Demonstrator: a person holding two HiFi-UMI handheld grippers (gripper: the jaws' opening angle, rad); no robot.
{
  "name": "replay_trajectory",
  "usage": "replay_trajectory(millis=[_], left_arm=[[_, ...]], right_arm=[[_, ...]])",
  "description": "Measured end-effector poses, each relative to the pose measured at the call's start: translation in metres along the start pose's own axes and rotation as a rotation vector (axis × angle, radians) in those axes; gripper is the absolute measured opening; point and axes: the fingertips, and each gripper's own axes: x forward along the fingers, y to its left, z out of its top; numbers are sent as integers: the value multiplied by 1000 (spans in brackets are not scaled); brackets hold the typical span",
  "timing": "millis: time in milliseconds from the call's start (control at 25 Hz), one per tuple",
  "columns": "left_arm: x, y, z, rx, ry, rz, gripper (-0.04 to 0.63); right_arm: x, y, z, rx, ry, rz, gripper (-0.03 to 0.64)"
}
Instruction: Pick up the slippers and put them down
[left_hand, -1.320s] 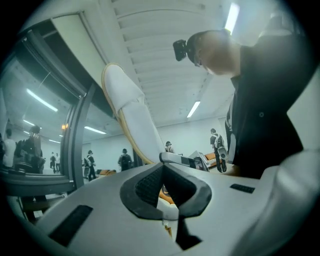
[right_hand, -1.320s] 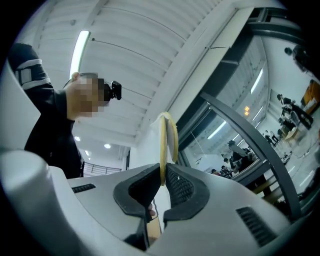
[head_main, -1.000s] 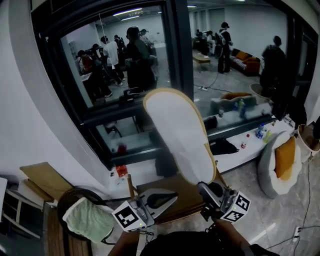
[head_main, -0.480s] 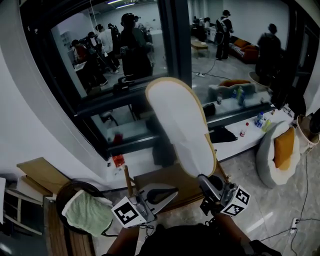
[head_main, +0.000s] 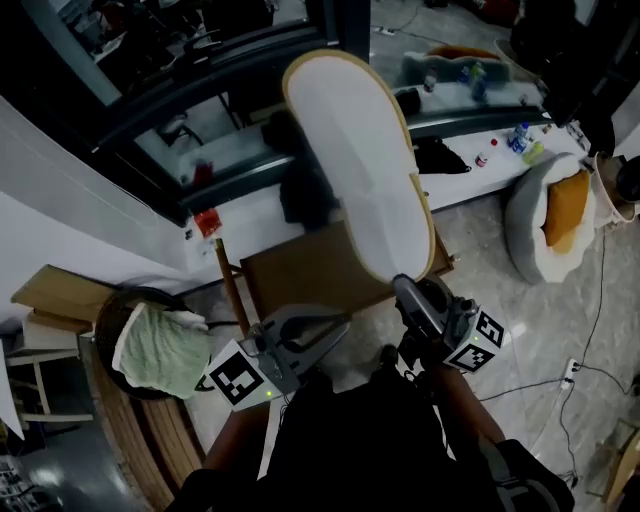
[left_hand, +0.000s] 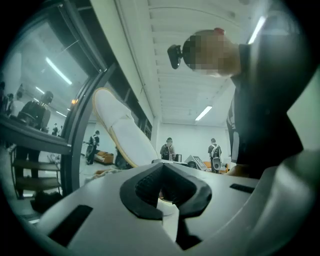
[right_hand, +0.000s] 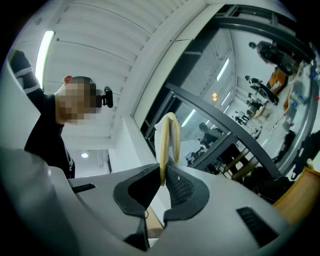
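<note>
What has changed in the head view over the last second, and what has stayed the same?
Both grippers sank a little toward the wooden table, the right gripper carrying the slipper down with it. Nothing was grasped or released. Unchanged: right gripper clamped on the upright slipper's end, left gripper shut and empty.

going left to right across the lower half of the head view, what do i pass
pale green towel → left gripper → right gripper → white round seat with an orange cushion
</note>
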Motion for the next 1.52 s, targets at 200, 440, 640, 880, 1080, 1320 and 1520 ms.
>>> replay_trajectory(millis=[200, 440, 640, 880, 1080, 1320, 1520], left_arm=[[8, 14, -54, -39, 46, -27, 11], [15, 33, -128, -207, 101, 7, 11], [25, 37, -184, -311, 112, 3, 11], [37, 20, -256, -439, 140, -12, 11], [48, 13, -313, -495, 183, -19, 11], [53, 28, -350, -520, 174, 32, 11], [55, 34, -367, -533, 170, 57, 11]], right_arm=[[-16, -52, -32, 77, 8, -53, 41], [-49, -117, -91, 237, 28, -178, 41], [-79, -158, -153, 340, 83, -248, 43], [-119, -185, -218, 511, 76, -318, 43], [-145, -209, -255, 588, 73, -353, 43], [-174, -226, -290, 648, 109, -426, 43], [-188, -235, -310, 687, 138, -451, 43]])
